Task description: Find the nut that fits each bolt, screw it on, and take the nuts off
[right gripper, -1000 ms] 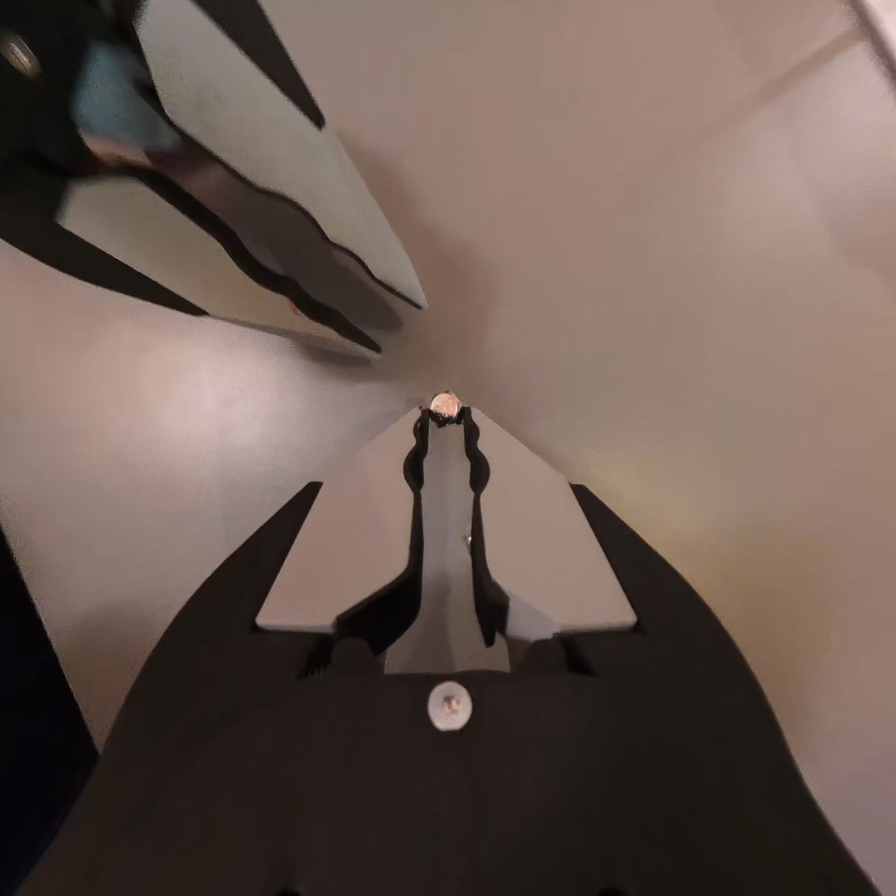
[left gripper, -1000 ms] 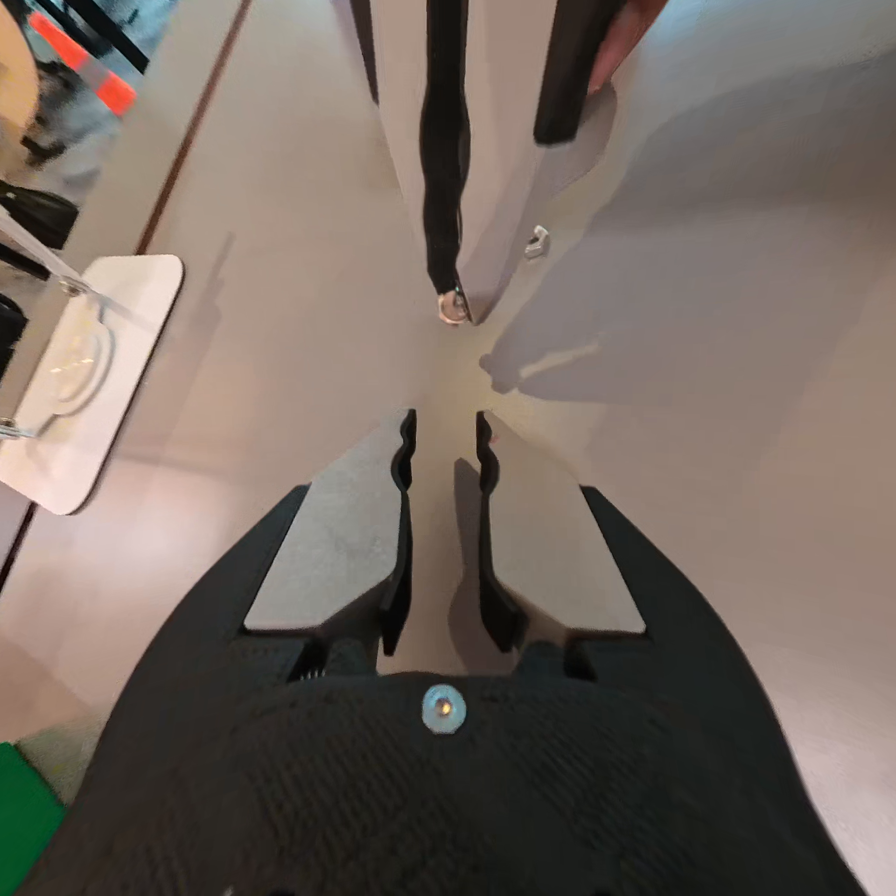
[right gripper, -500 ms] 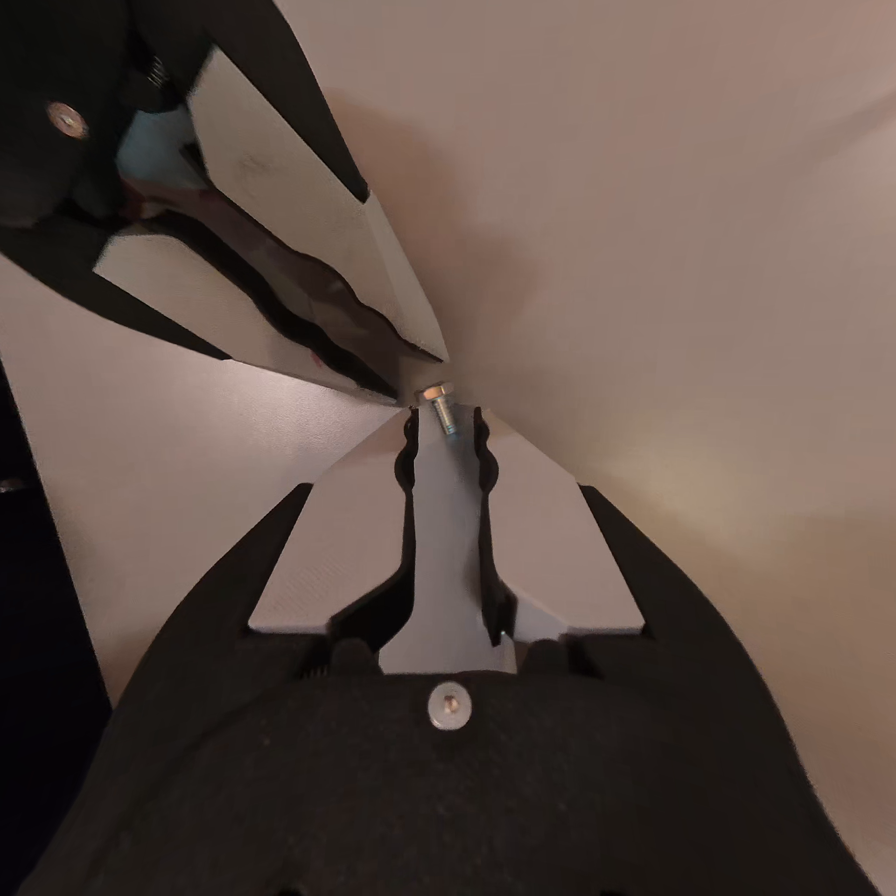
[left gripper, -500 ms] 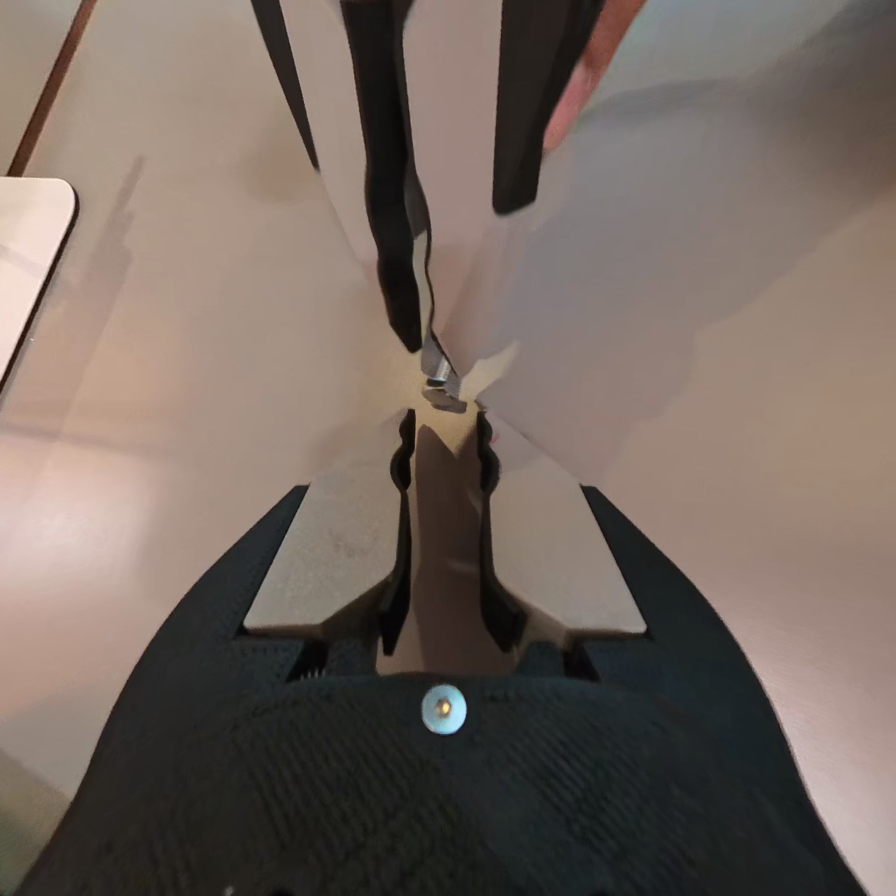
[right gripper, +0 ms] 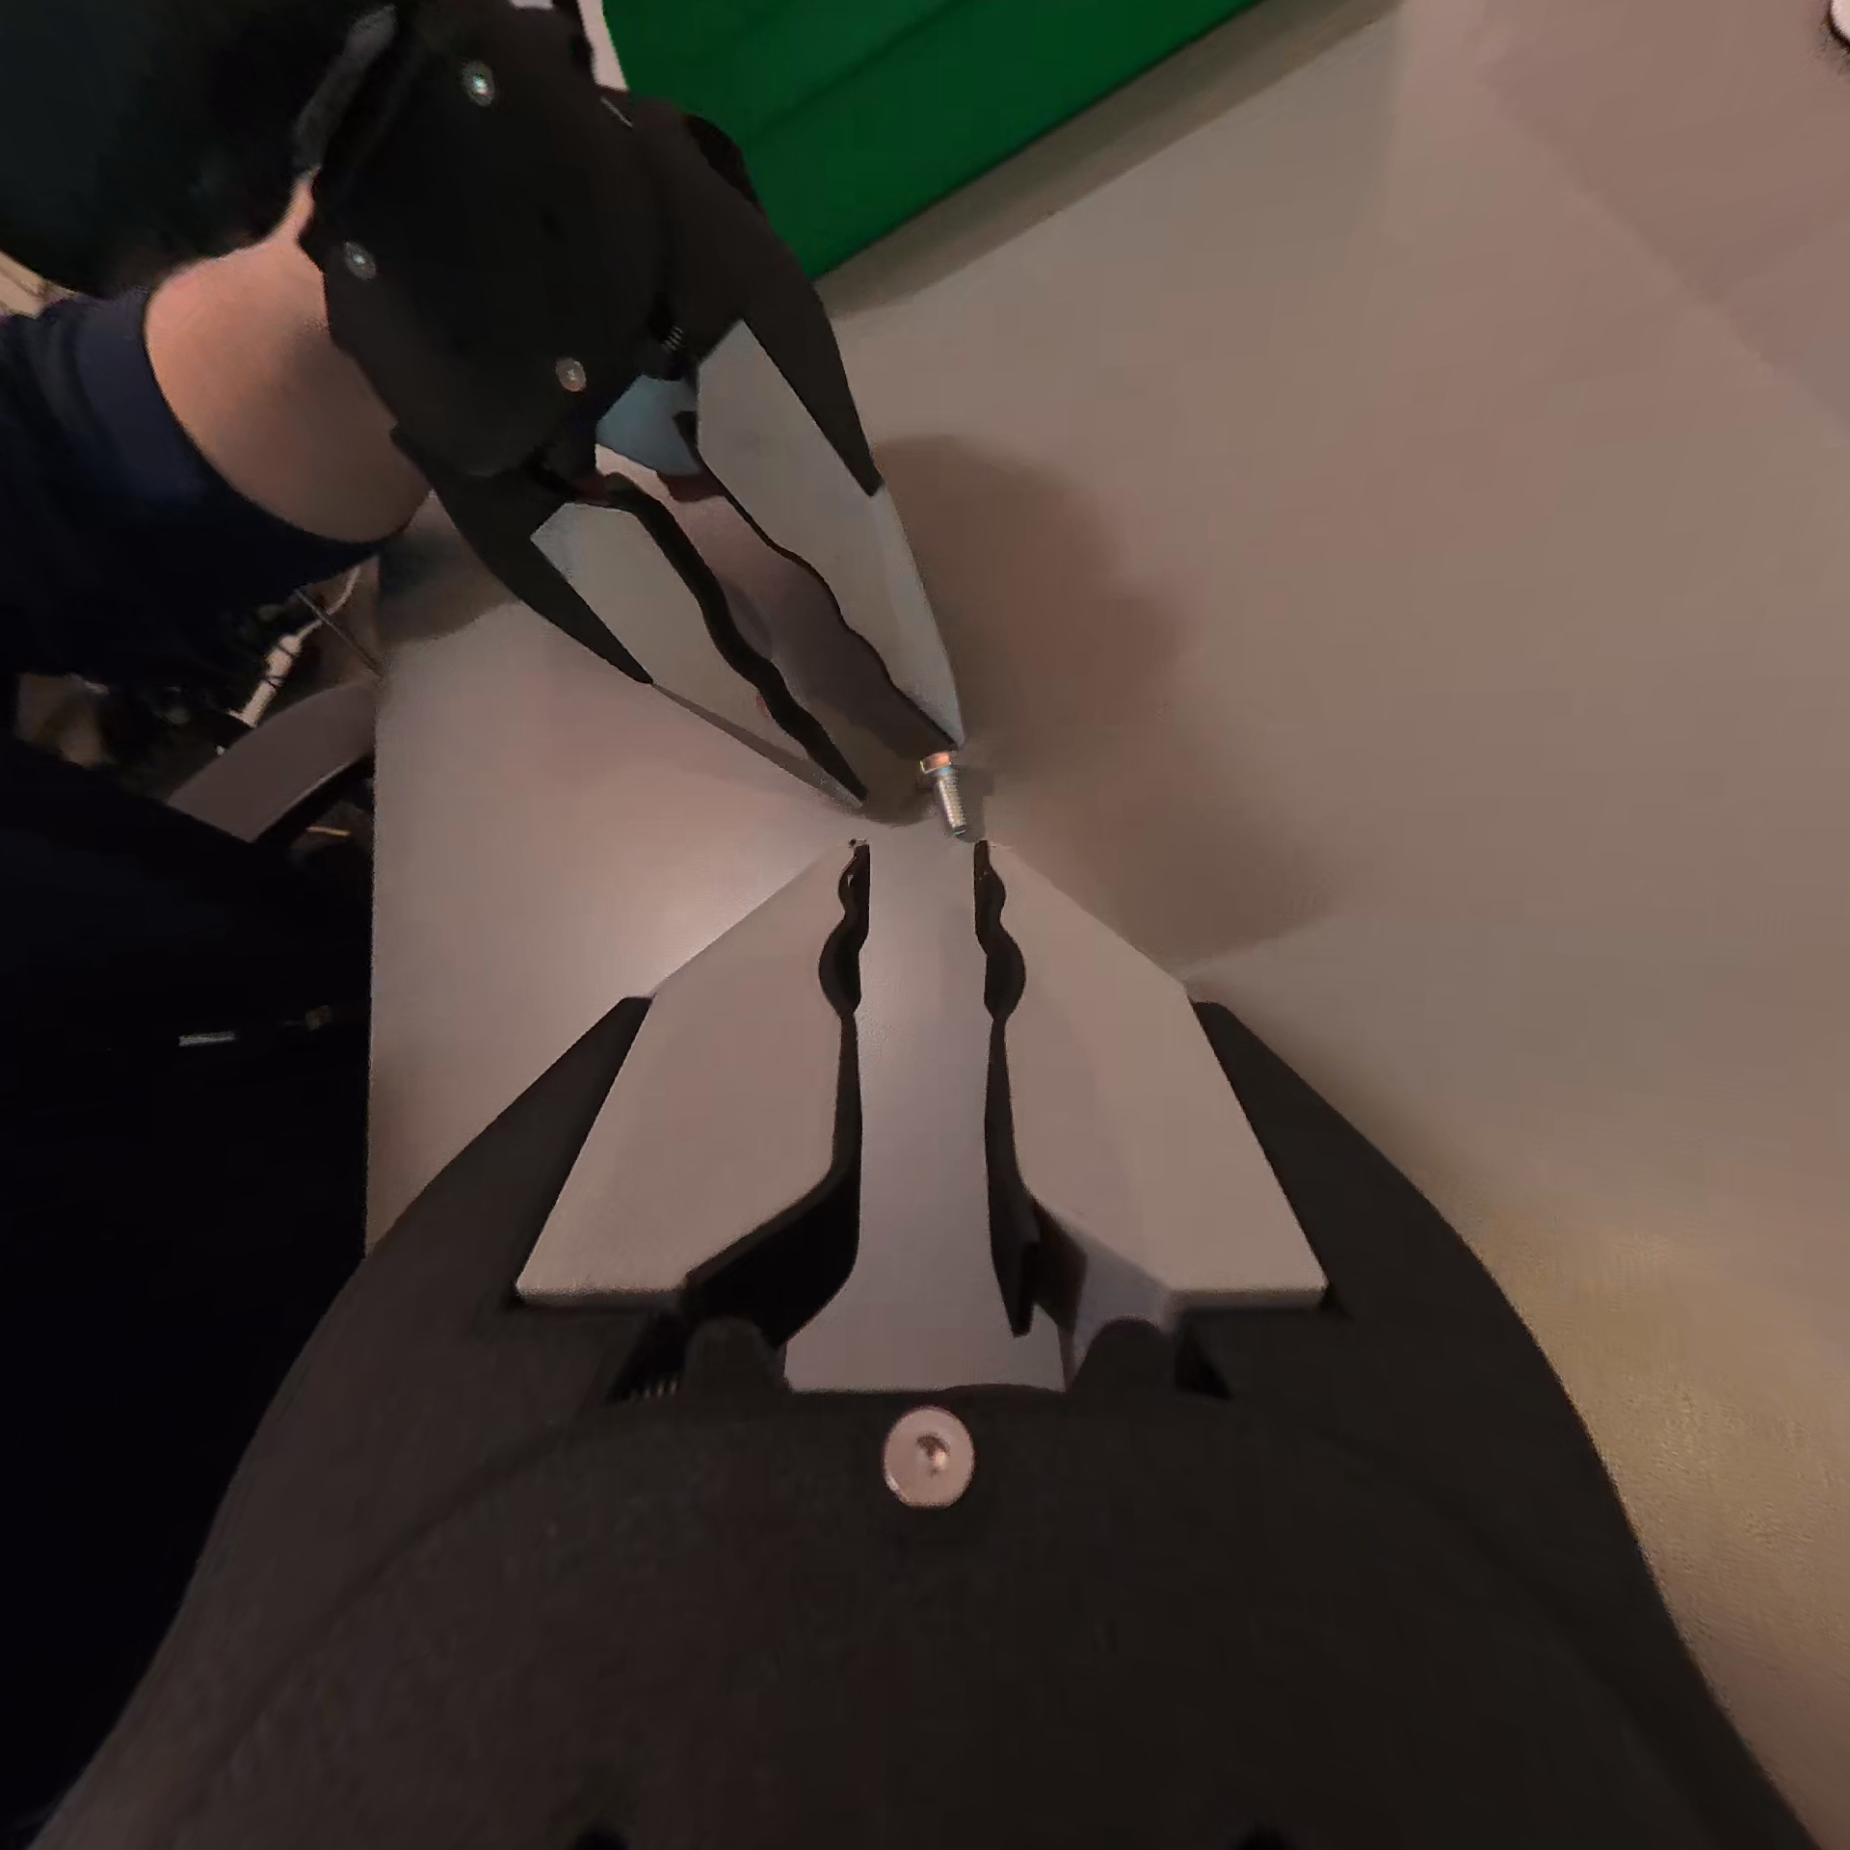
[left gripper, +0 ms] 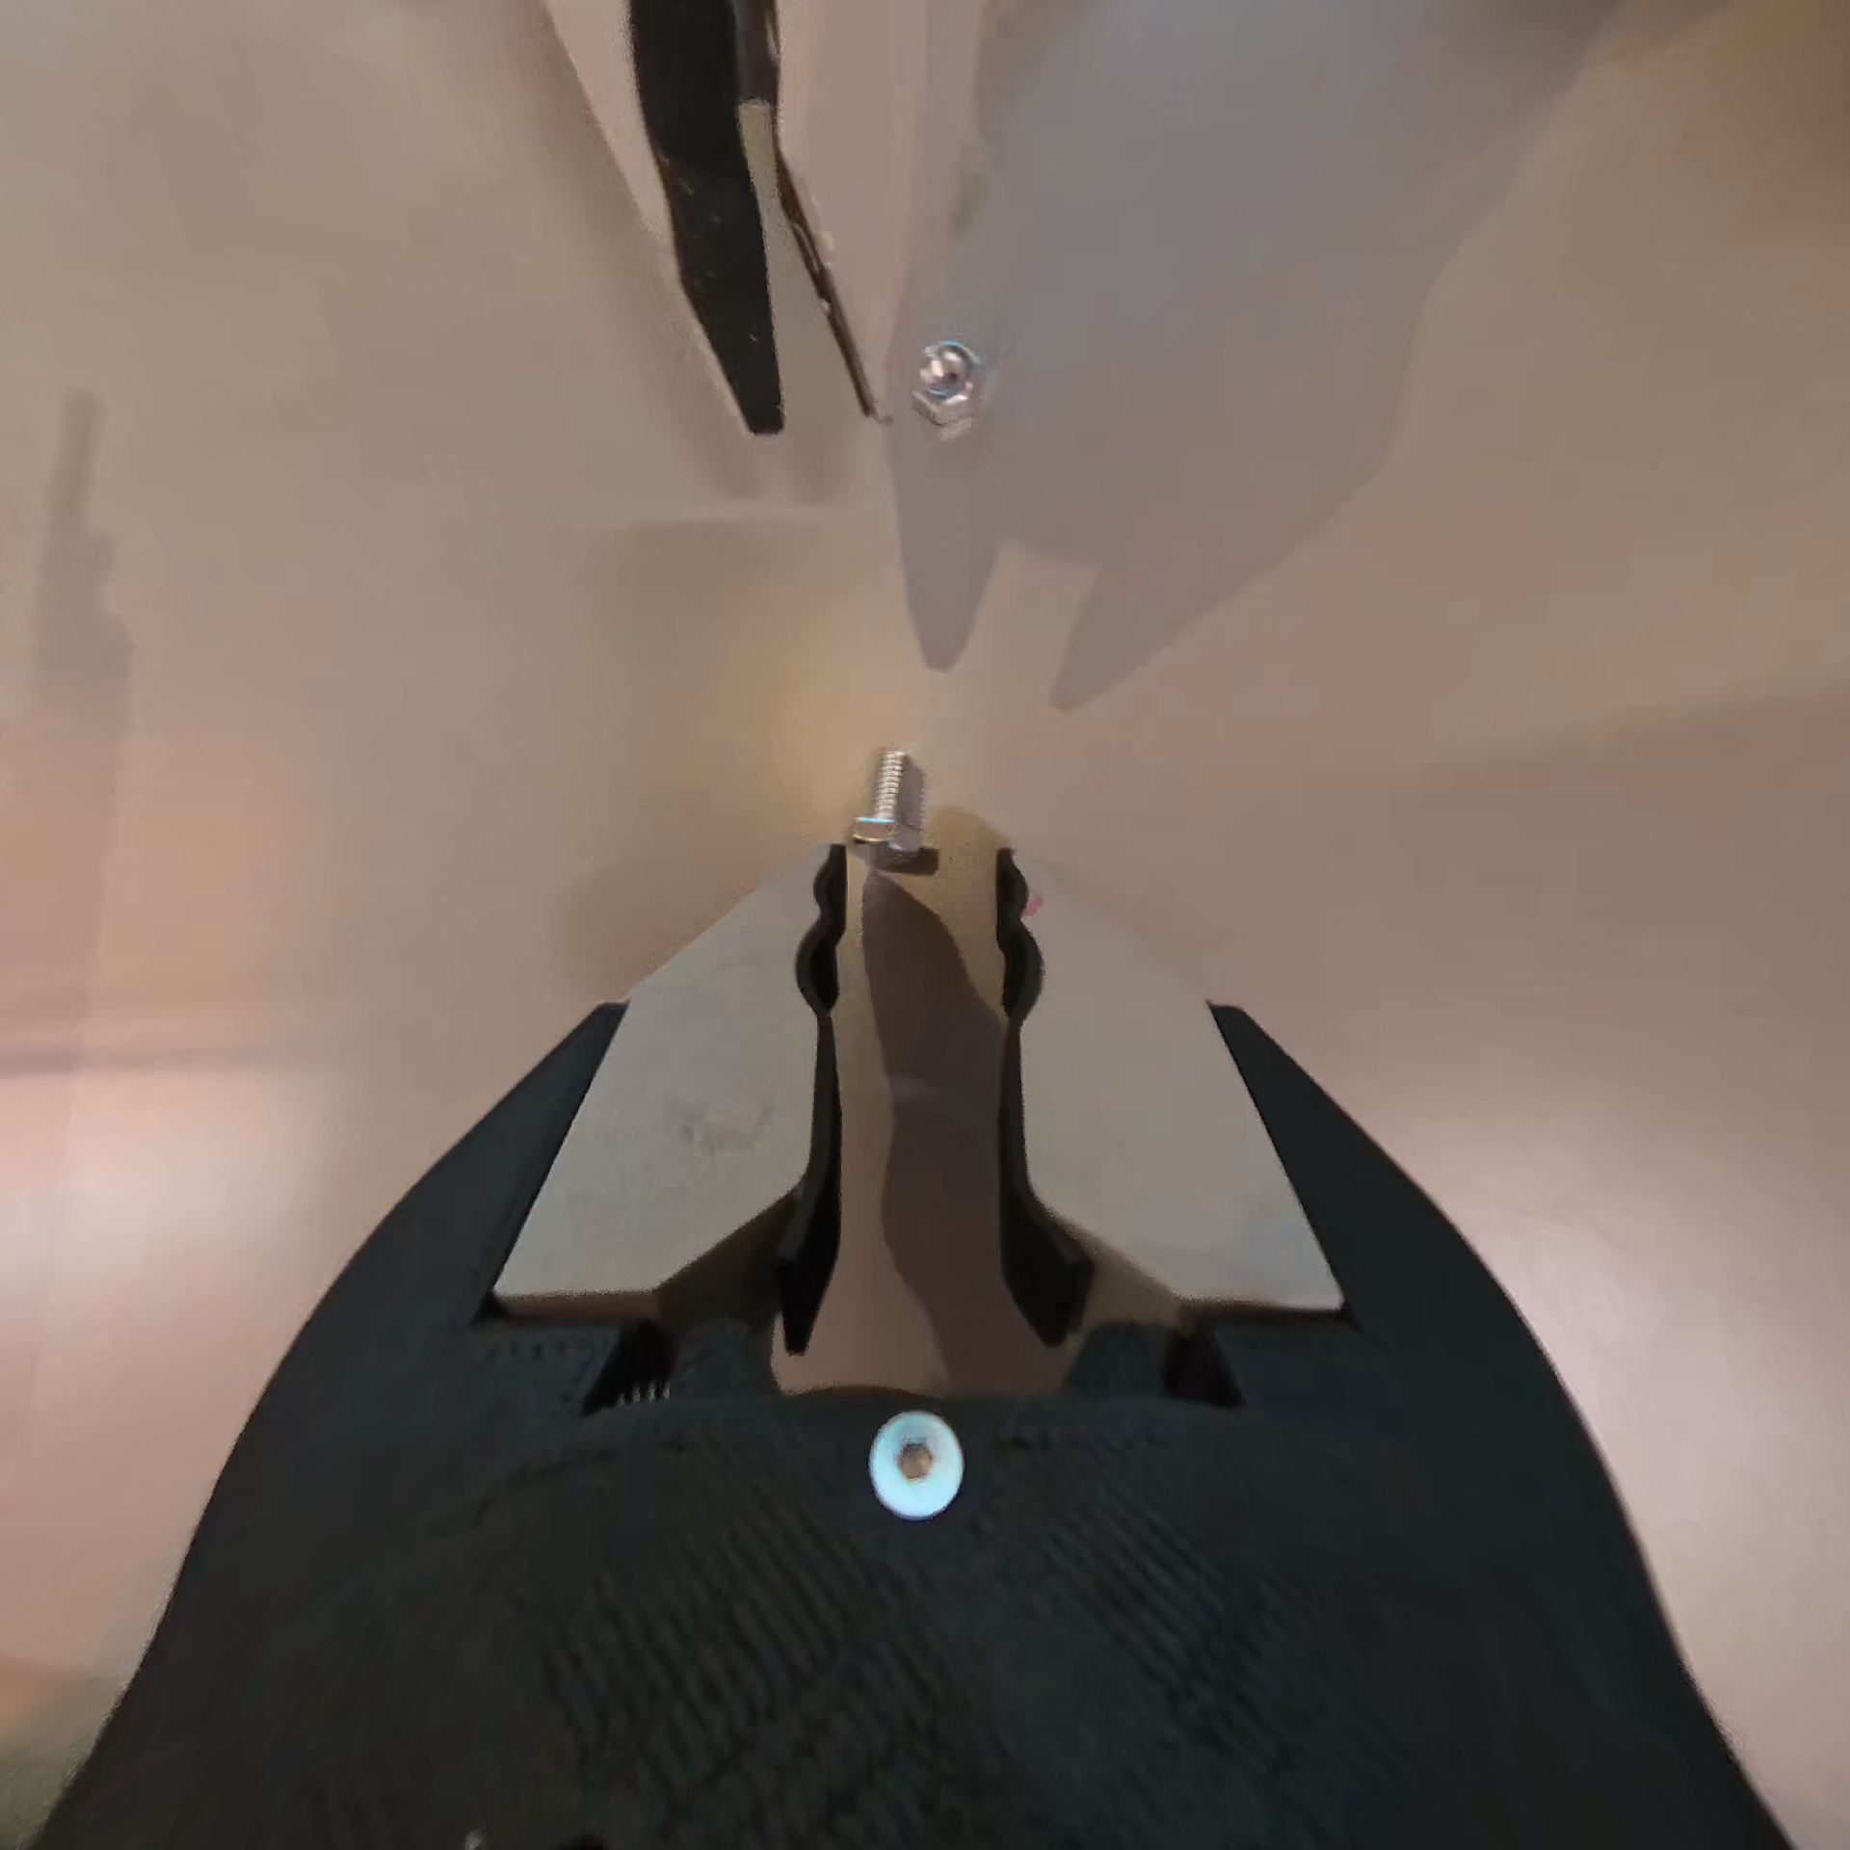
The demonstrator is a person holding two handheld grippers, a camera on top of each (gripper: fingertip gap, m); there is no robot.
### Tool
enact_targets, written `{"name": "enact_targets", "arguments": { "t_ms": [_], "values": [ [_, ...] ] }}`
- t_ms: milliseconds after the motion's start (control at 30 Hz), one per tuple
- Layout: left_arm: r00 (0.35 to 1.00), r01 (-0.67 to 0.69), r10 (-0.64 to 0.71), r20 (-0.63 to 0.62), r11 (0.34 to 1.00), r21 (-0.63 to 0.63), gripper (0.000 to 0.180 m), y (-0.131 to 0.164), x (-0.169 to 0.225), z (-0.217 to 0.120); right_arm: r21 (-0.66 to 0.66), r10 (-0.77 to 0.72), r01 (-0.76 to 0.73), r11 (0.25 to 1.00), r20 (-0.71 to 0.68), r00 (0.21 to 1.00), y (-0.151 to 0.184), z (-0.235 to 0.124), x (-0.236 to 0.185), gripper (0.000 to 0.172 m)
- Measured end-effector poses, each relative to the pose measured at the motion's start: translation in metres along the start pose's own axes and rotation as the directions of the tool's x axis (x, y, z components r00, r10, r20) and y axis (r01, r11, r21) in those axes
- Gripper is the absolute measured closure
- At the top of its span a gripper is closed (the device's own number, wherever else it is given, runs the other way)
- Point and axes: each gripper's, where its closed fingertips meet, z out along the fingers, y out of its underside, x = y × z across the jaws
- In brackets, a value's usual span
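A green panel (right gripper: 901, 110) stands beyond the pale table (right gripper: 1402, 601).

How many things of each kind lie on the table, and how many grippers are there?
Bolts: 1
Nuts: 1
Grippers: 2, left and right, both open
Total: 4

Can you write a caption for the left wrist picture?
Open left tongs reach toward a silver bolt lying on the table.
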Motion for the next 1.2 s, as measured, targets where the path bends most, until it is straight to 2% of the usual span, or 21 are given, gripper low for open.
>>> {"name": "enact_targets", "arguments": {
  "t_ms": [200,267,300,433,500,600,667,733,933,1000,1200],
  "values": [
    [0.998,-0.038,0.032,-0.050,0.993,-0.110,0.146,0.000,-0.007,0.006,0.039,-0.004,0.003,0.999,0.029,1.000,-0.003,-0.008,-0.004,0.155],
    [0.996,-0.044,0.034,-0.079,0.992,-0.121,0.154,-0.002,-0.005,0.009,0.039,-0.013,0.012,0.999,0.035,0.999,-0.003,-0.008,-0.006,0.155],
    [0.995,-0.045,0.034,-0.095,0.992,-0.120,0.164,-0.003,-0.004,0.011,0.039,-0.013,0.011,0.999,0.043,0.999,-0.003,-0.007,-0.007,0.156],
    [0.998,-0.036,0.030,-0.062,0.995,-0.096,0.167,-0.005,-0.009,0.014,0.011,0.007,-0.008,1.000,0.056,0.998,0.004,0.000,-0.006,0.156],
    [0.999,-0.037,0.037,0.013,0.998,-0.048,0.167,-0.007,-0.017,0.013,0.007,0.024,-0.025,1.000,0.052,0.998,0.007,0.005,-0.003,0.156],
    [0.994,0.013,-0.029,0.101,0.987,0.159,0.167,-0.027,-0.027,0.004,0.004,0.040,-0.040,0.999,0.036,0.999,0.009,0.011,0.002,0.157],
    [0.982,0.044,-0.101,0.162,0.945,0.325,0.167,-0.042,-0.036,-0.010,0.026,0.048,-0.049,0.998,0.041,0.998,0.006,0.012,0.003,0.159],
    [0.978,0.046,-0.130,0.163,0.897,0.439,0.167,-0.054,-0.037,-0.022,0.084,0.067,-0.073,0.994,0.079,0.995,-0.004,0.009,-0.001,0.159],
    [0.974,-0.016,-0.104,0.200,0.853,0.522,0.167,-0.072,-0.029,-0.040,0.256,0.097,-0.151,0.955,0.211,0.973,-0.034,-0.010,-0.013,0.165],
    [0.970,-0.042,-0.089,0.226,0.855,0.516,0.167,-0.074,-0.029,-0.041,0.272,0.099,-0.161,0.949,0.226,0.969,-0.037,-0.012,-0.015,0.170],
    [0.970,-0.024,-0.103,0.220,0.861,0.507,0.167,-0.070,-0.030,-0.036,0.258,0.108,-0.158,0.953,0.200,0.974,-0.036,-0.008,-0.014,0.165]
  ]
}}
